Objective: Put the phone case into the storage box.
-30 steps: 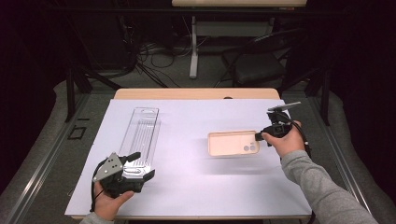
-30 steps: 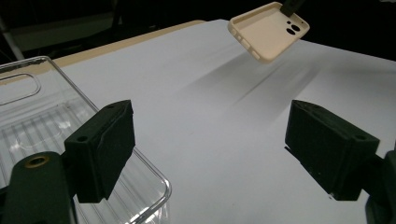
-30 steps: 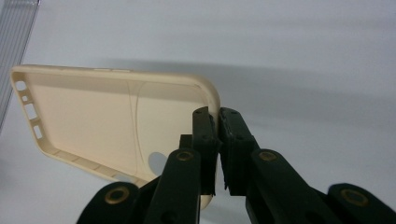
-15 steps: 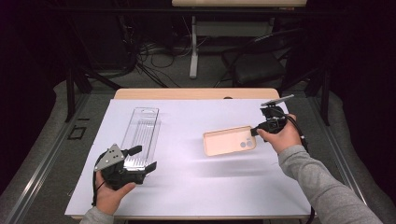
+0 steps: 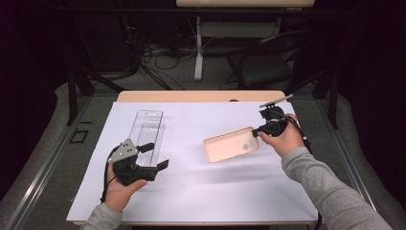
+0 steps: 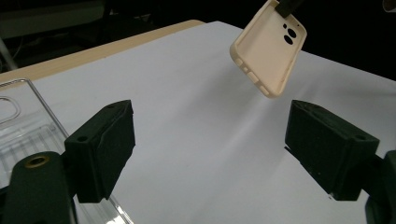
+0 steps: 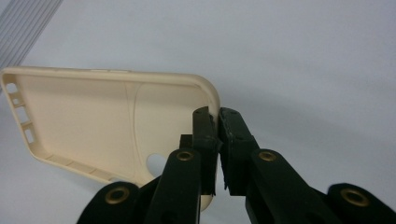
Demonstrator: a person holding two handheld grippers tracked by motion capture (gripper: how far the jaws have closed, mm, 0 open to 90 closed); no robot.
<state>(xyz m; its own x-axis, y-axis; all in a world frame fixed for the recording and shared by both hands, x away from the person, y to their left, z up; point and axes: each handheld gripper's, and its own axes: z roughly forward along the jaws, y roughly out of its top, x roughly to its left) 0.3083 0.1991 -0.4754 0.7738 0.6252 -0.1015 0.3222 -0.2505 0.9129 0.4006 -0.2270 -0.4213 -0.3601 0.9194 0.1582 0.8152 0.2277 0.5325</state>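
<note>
the table (image 5: 201, 96) wears a white sheet (image 5: 210, 191), and on its left lies a clear plastic box (image 5: 148, 134), just ahead of the left gripper (image 5: 153, 155), whose jaws stand wide apart with nothing between them. on the right, the right gripper (image 5: 254, 132) has its jaws nipped tight on the rim of a cream phone case (image 5: 230, 145), holding it tilted above the sheet. the step looks like passing or seating the case; done well, the right hand keeps its thin pinch steady while the left gripper (image 6: 210, 140) closes squarely on the free long edge of the case (image 6: 271, 51), not on a corner.
</note>
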